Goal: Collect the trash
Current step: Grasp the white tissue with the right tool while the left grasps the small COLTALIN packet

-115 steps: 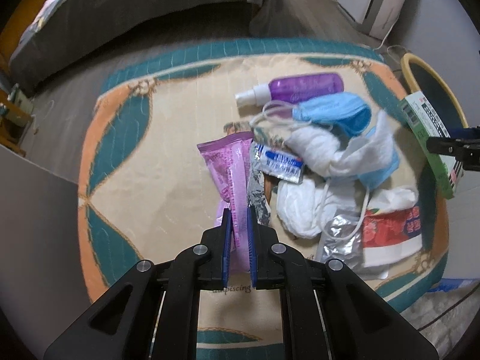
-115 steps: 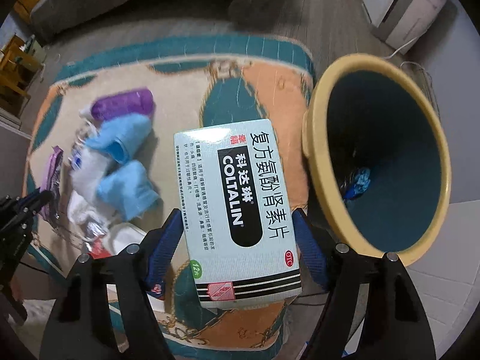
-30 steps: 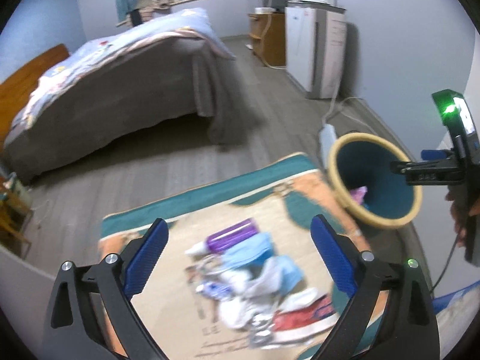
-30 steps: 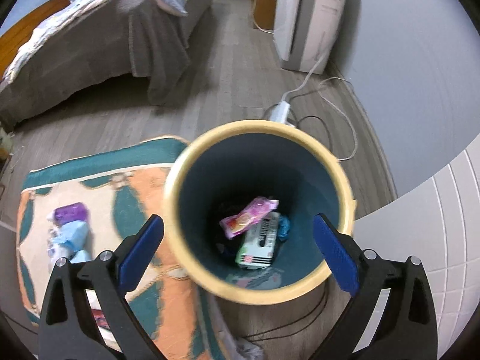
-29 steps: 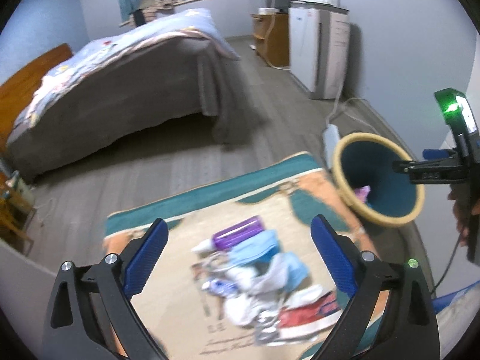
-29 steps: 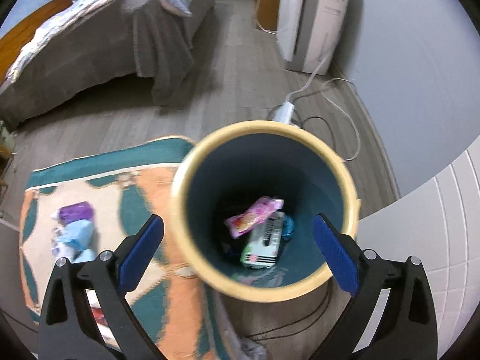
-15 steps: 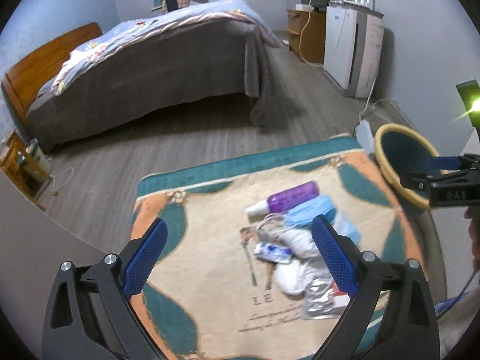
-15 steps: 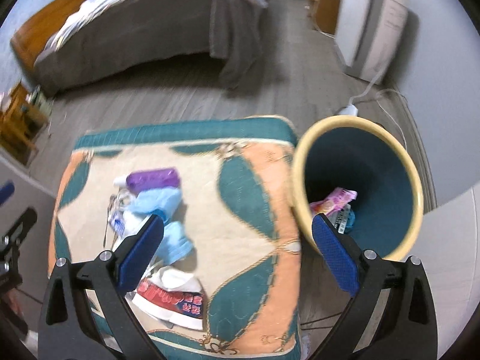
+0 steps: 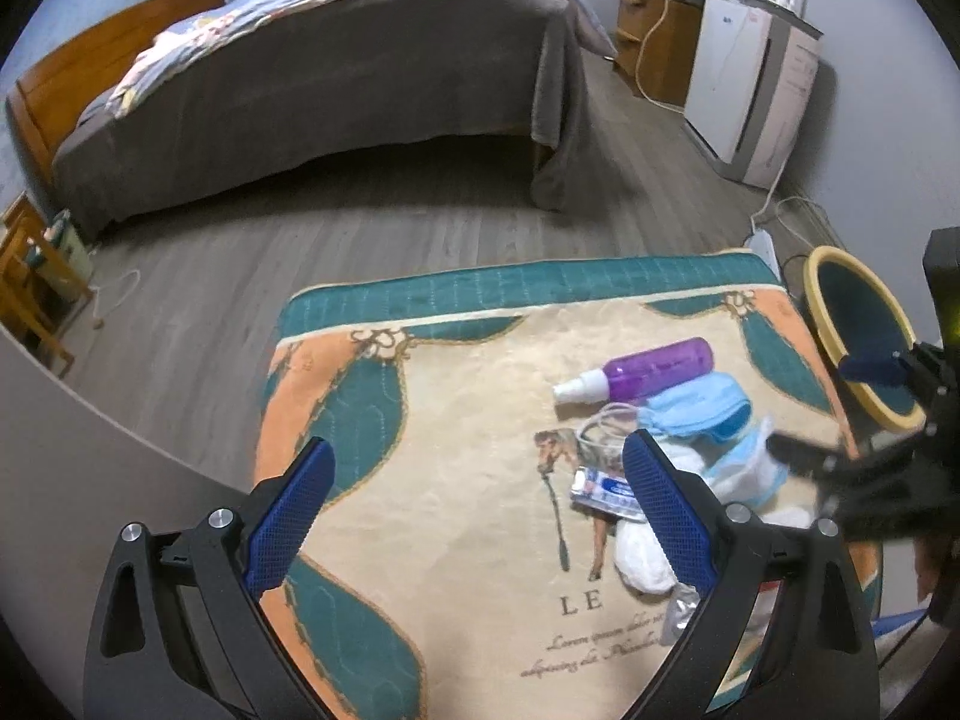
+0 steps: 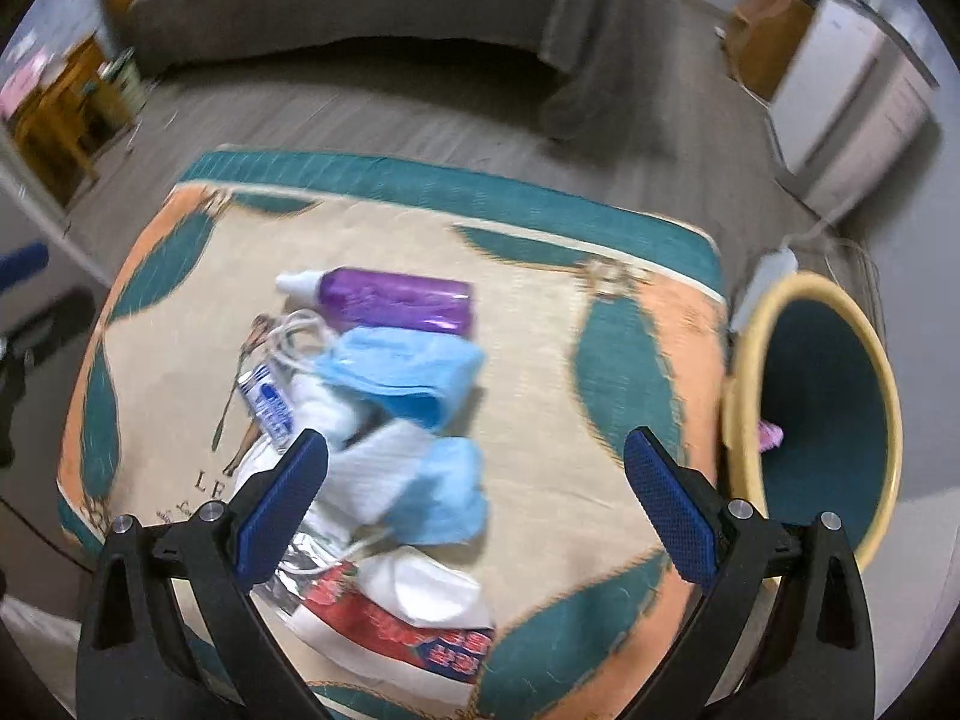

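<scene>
Both our grippers, left [image 9: 474, 501] and right [image 10: 474, 489], gape empty; mask [image 10: 402, 375] loops mid-frame could snag neighbouring litter, we judge.

Left wrist view sits high, looks down and forward over the rug [image 9: 456, 480] toward the bed [image 9: 336, 78], trash pile at near right. Right wrist view sits nearer, tilted down on the pile, bin [image 10: 810, 420] at right edge. Both share rug, purple bottle [image 9: 654, 367] [image 10: 390, 300], blue masks, bin, bed.
</scene>
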Action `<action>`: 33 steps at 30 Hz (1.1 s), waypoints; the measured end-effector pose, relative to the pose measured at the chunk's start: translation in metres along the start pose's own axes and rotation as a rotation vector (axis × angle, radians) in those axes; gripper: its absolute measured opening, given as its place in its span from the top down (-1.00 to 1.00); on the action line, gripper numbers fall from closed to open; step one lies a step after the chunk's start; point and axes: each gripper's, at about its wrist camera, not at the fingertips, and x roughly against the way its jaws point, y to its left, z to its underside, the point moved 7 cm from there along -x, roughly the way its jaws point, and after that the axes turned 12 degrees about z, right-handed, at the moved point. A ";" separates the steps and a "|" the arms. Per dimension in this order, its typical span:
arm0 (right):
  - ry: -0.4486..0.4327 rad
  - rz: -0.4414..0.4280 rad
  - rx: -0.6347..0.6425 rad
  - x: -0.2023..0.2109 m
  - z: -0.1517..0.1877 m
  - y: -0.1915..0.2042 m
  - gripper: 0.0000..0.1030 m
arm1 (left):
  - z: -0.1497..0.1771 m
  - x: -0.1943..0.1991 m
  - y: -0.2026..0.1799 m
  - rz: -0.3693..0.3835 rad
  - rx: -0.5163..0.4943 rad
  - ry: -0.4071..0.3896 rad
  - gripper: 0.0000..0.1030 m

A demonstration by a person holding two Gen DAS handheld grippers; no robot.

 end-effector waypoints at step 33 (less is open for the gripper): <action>-0.069 -0.235 0.088 0.045 -0.023 0.014 0.78 | 0.047 -0.103 -0.052 0.157 -0.142 0.247 -0.82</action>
